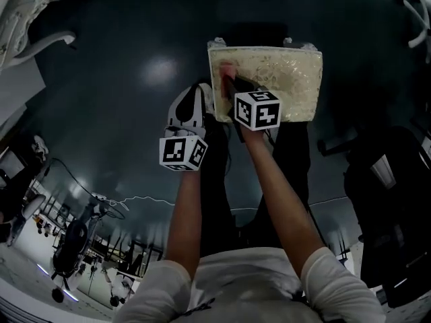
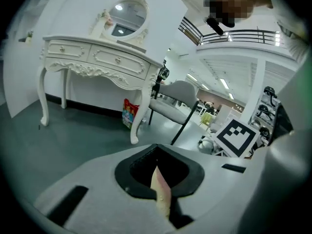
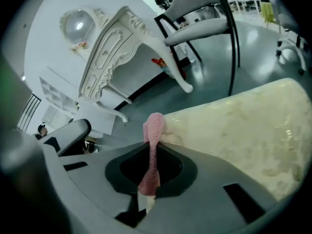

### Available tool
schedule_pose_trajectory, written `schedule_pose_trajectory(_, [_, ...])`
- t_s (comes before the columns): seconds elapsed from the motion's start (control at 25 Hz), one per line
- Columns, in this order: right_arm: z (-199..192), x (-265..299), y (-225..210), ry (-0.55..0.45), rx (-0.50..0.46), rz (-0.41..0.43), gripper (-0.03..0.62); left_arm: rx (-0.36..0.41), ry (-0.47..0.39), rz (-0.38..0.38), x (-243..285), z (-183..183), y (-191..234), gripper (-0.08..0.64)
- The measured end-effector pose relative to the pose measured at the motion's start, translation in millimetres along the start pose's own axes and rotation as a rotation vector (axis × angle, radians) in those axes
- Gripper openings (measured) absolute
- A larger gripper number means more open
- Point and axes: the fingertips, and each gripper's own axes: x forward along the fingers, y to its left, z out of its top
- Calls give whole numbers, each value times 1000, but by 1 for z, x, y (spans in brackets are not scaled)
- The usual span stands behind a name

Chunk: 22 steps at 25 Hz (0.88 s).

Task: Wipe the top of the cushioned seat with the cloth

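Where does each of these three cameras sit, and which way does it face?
Head view: on the person's head, facing steeply down at cushioned seat, forearms, left gripper, right gripper.
Left gripper view: rides that gripper, facing over shut, empty jaws toward dressing table and chair.
Right gripper view: rides that gripper, facing along jaws shut on cloth, across the cushioned seat.
Shared: both gripper views show the dressing table.

I saw the dark, glossy floor [image 1: 121, 113] carrying everything. Directly under and ahead of the right gripper [image 1: 231, 81] stood the cushioned seat [image 1: 289, 79]. On its cream, mottled top lay the pink cloth [image 1: 226, 68], bunched at the gripper's tips by the seat's edge. Farther beyond the gripper, a white dressing table [image 3: 117, 52] and a grey chair [image 3: 204, 28] stood on the same floor.
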Motion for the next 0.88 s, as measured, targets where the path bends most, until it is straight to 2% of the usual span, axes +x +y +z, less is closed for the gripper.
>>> schedule_pose_trajectory(0.08, [-11, 26, 22, 56, -28, 6, 23, 4, -2, 30, -7, 4, 21, 14])
schedule_pose_trajectory(0.2, [-24, 45, 27, 121, -41, -27, 23, 20, 5, 36, -12, 7, 33, 14])
schedule_pose_trajectory(0.4, [-21, 33, 14, 111, -80, -50, 23, 25, 1, 17, -4, 9, 23, 14])
schedule_pose_trajectory(0.6, [-15, 7, -12, 85, -70, -45, 23, 3, 0, -18, 21, 1, -17, 14])
schedule_pose_trajectory(0.88, [-6, -58, -94, 25, -17, -110, 23, -1, 32, -98, 53, -23, -98, 14])
